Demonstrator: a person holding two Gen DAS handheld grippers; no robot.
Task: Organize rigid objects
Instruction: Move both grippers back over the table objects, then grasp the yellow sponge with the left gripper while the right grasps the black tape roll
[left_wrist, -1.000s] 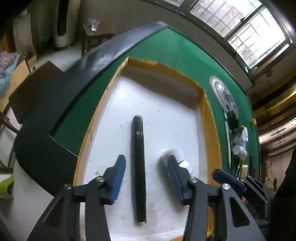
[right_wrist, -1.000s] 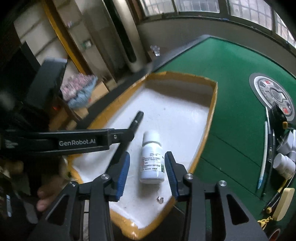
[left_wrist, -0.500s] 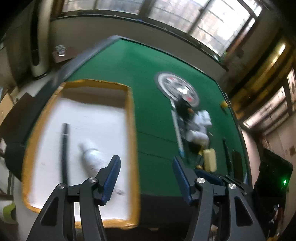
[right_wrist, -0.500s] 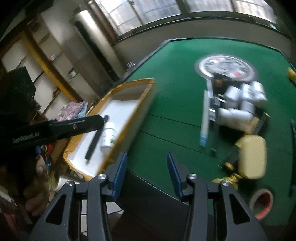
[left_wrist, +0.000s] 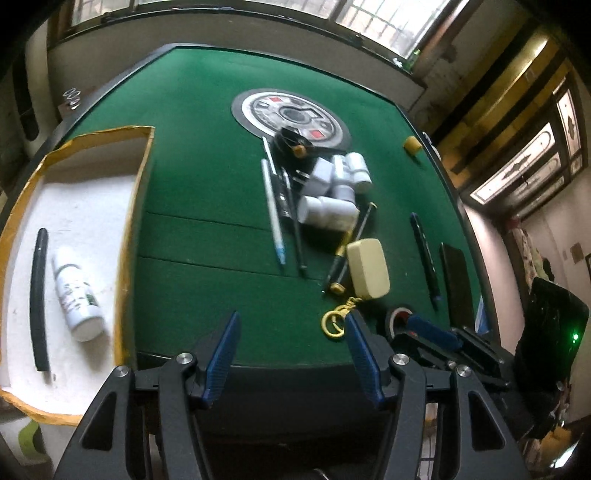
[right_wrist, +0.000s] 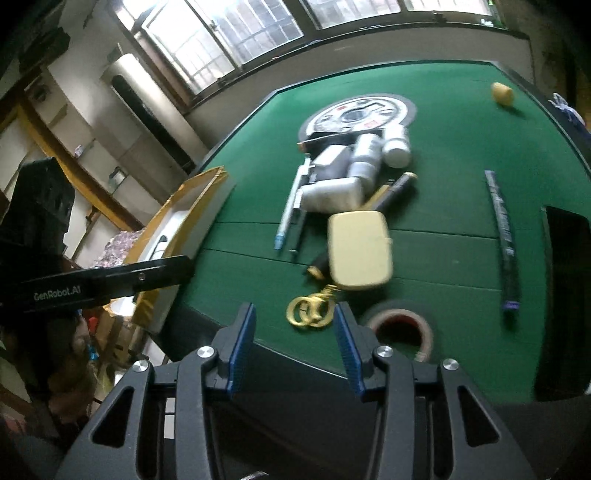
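— Pens, bottles and a key ring: where does it all lie, nearest first?
— Nearest, the left gripper (left_wrist: 291, 354) and the right gripper (right_wrist: 293, 345) both hang over the table's near edge, jaws apart, nothing between the pads.
— And on the green table (left_wrist: 207, 177)?
— Just past the fingers lies a gold key ring (right_wrist: 308, 312) clipped to a cream case (right_wrist: 359, 254), with a red tape roll (right_wrist: 400, 328) beside it. Farther on, the white bottles (left_wrist: 334, 192) are heaped among pens (left_wrist: 272, 210).
— Anything sorted?
— In the yellow-rimmed tray (left_wrist: 127, 221) at the left, a black pen (left_wrist: 38, 299) lies beside one white bottle (left_wrist: 77, 295).
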